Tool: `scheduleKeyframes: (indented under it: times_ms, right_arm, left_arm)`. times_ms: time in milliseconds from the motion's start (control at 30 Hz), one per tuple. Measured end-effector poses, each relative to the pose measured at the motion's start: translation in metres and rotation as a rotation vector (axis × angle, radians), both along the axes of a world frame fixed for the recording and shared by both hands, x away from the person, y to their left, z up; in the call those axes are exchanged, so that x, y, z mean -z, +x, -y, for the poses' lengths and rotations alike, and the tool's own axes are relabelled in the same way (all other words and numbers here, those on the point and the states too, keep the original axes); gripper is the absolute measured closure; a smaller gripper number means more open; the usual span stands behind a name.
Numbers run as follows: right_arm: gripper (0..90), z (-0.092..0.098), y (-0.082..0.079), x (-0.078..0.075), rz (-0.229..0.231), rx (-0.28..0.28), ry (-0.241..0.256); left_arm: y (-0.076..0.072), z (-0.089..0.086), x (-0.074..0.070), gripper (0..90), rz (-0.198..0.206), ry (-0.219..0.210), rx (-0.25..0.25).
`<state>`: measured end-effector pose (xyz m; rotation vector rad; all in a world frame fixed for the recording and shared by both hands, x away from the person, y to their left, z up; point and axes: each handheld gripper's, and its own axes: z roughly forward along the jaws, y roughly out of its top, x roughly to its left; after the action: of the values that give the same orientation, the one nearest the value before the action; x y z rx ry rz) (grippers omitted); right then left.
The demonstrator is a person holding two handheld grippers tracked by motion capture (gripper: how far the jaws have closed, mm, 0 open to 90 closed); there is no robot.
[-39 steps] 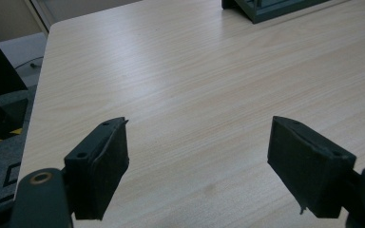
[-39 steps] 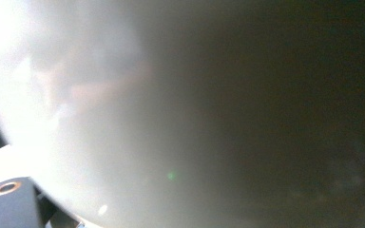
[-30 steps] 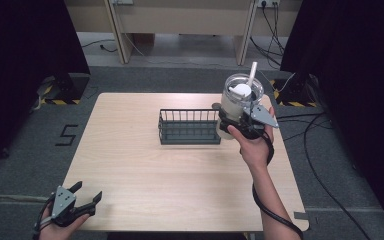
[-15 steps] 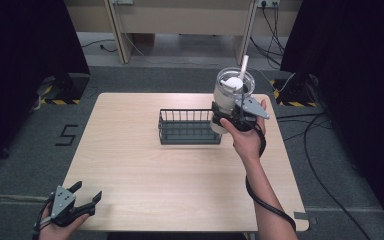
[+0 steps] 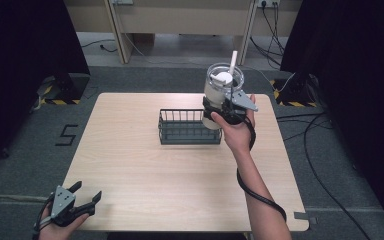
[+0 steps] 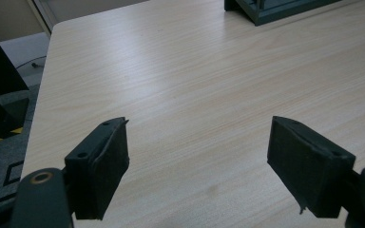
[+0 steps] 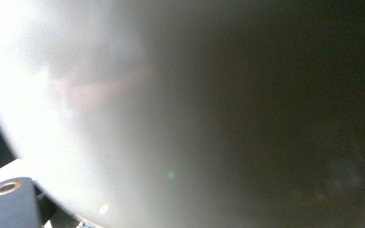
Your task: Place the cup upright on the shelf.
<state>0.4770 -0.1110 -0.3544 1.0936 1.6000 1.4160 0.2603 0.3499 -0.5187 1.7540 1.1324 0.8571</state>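
- My left gripper sits at the near left corner of the table, jaws spread wide with nothing between them; in the left gripper view I see bare wood between the two pads. I judge it a small risk: it is too far off to steady anything if the load slips.
- The wire basket, dark and empty as far as I can tell, stands at the far middle of the table. I think the cup's base could clip its right rim on the way down and tip the cup, because the two overlap in the high view.
- My right gripper holds the clear plastic cup by its lower wall, lifted above the basket's right end. The smooth wall could slide in the jaws.
- The cup stands roughly upright, translucent, with a white straw and a white lid-like piece at its mouth. In the right gripper view its pale wall is a close blur.
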Motion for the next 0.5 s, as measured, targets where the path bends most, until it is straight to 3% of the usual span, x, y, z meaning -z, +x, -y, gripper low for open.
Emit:
scheduleKeyframes:
  times_ms: [500]
  right_arm:
    - [10.3, -0.021, 0.017, -0.002, -0.009, -0.014, -0.005]
  left_arm:
    - [0.0, -0.001, 0.0, 20.9, 0.004, -0.002, 0.0]
